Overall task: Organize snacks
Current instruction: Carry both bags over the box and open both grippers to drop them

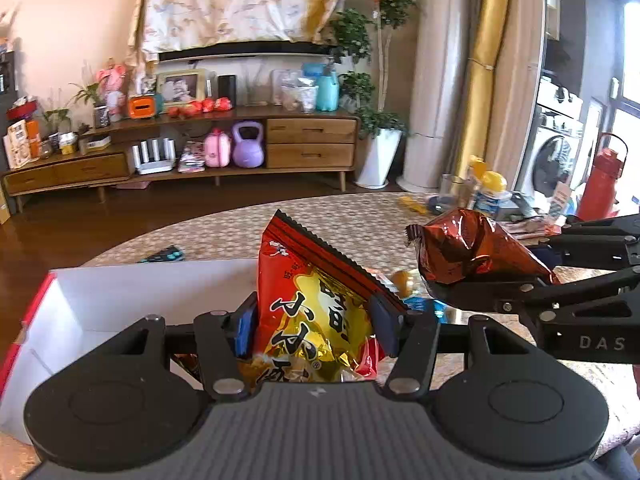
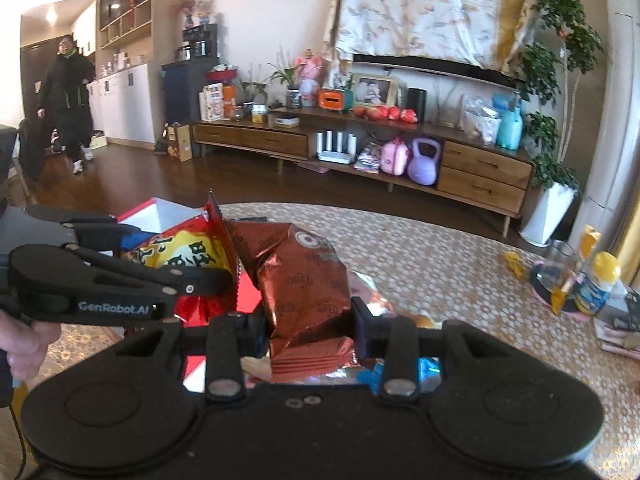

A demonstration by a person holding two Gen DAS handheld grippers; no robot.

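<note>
two packets were aloft: left tool [image 1: 314, 322] clenched a red-and-gold snack bag [image 1: 316, 312], right tool [image 2: 310, 320] an oreo packet [image 2: 304, 280], beside the white box [image 1: 120, 292]; more wrappers waited on the desk [image 2: 440, 260].

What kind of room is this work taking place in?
Most likely a home living room: a long wooden TV cabinet holds a framed photo and ornaments, a potted tree stands beside it, and a washing machine shows in a side room.

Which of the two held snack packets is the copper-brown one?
The crinkled copper-brown foil Oreo packet, clamped in the right gripper. The left gripper holds the red-and-gold packet instead.
</note>
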